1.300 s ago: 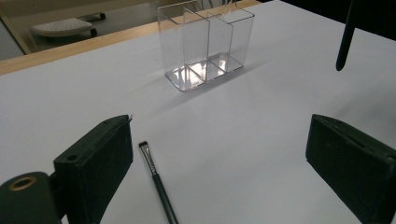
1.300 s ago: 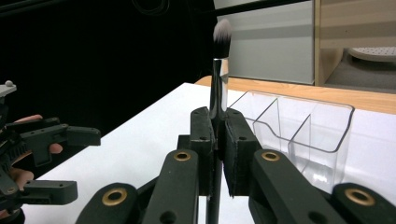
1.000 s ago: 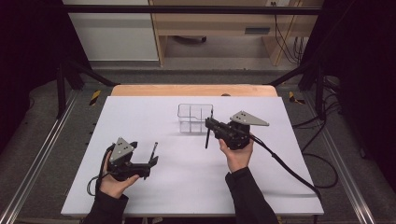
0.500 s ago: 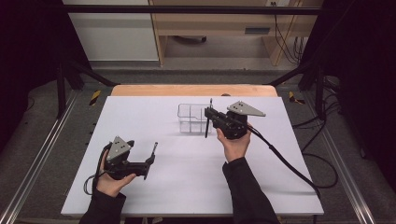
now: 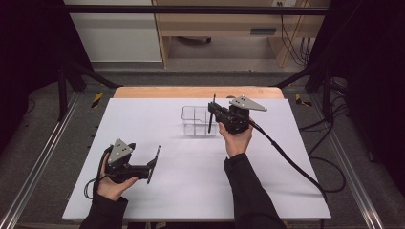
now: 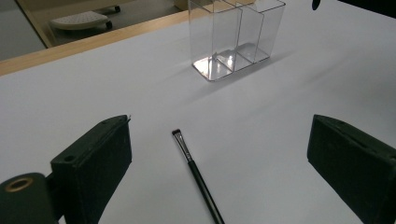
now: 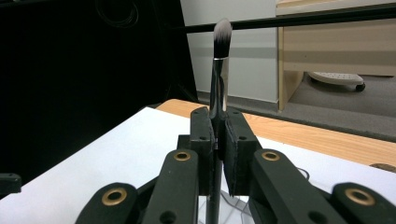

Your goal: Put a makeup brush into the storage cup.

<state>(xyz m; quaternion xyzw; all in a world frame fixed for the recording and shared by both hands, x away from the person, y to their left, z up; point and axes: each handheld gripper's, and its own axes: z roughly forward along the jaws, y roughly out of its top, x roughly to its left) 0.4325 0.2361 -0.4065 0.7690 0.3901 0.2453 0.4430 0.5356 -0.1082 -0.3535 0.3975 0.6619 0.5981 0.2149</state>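
The white worktop (image 5: 143, 124) carries a clear plastic organizer (image 5: 197, 120) with open compartments near its far edge. Compared with a second ago, the right tool (image 5: 211, 114) has carried its makeup brush (image 5: 210, 114) from the open worktop toward the far side, and now holds it at the organizer's right side, above its rim. I read this as the approach to dropping the brush into a compartment; whether it is lined up over one I cannot tell.

The right tool's jaws are clamped tight on the brush handle. The brush stands nearly upright, its long axis vertical, bristles (image 7: 222, 31) up and handle end down toward the organizer.

The left tool (image 5: 152, 164) has kept its place near the front left, jaws wide apart and gripping nothing. Between them, a thin black eyeliner brush (image 6: 194, 170) lies flat on the worktop, its tip pointing toward the organizer.
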